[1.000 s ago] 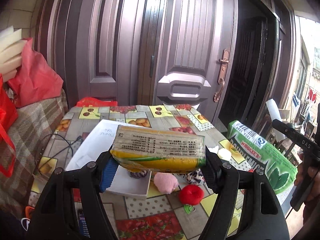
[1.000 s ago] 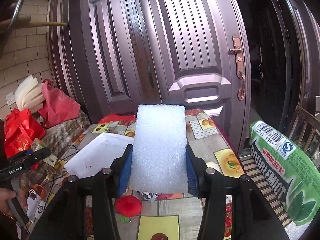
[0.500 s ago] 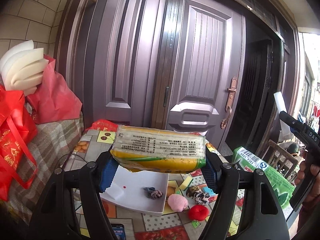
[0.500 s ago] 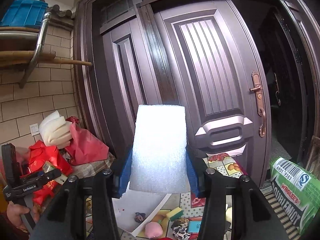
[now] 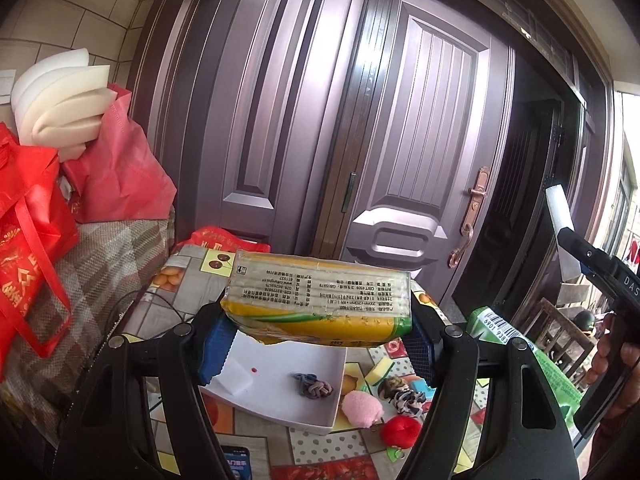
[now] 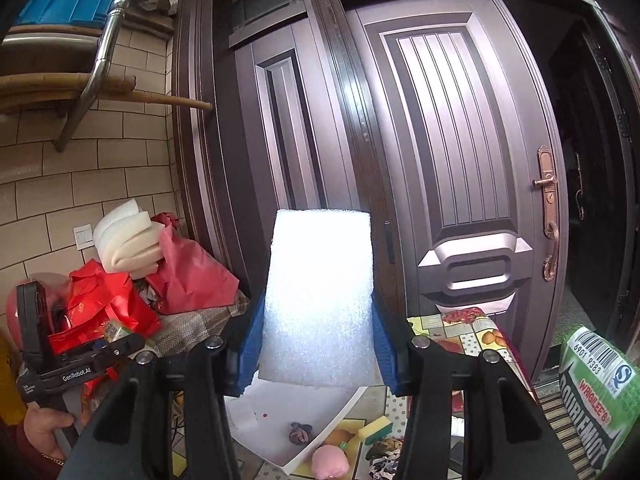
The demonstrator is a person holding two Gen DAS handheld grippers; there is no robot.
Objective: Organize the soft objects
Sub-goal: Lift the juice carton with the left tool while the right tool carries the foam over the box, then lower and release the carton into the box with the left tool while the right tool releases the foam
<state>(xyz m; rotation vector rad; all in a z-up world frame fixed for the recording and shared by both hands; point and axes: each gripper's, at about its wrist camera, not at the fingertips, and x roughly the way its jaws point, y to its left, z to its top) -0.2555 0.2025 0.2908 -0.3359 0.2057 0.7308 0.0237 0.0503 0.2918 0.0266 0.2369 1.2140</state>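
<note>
My left gripper [image 5: 318, 340] is shut on a yellow-green tissue pack [image 5: 320, 306], held level high above the table. My right gripper [image 6: 318, 346] is shut on a white foam block [image 6: 320, 300], held upright above the table. Below lies a white tray [image 5: 280, 396], also in the right wrist view [image 6: 276, 436], holding a grey knotted cloth [image 5: 314, 385] and a small white sponge [image 5: 236, 378]. Beside the tray lie a pink puff [image 5: 362, 410], a red plush ball [image 5: 401, 431], a yellow sponge [image 5: 380, 370] and a zebra-print cloth [image 5: 402, 392].
A large green Doublemint pack [image 6: 600, 400] stands at the right. Red bags [image 5: 28, 240] and white foam pieces [image 5: 60, 100] pile on a checked cover at the left. A phone [image 5: 234, 462] lies at the table's near edge. Brown doors [image 5: 360, 140] stand behind.
Both grippers have risen and tilted up with their loads still held; the table and tray now sit lower in both views. The tray's contents have not moved.
</note>
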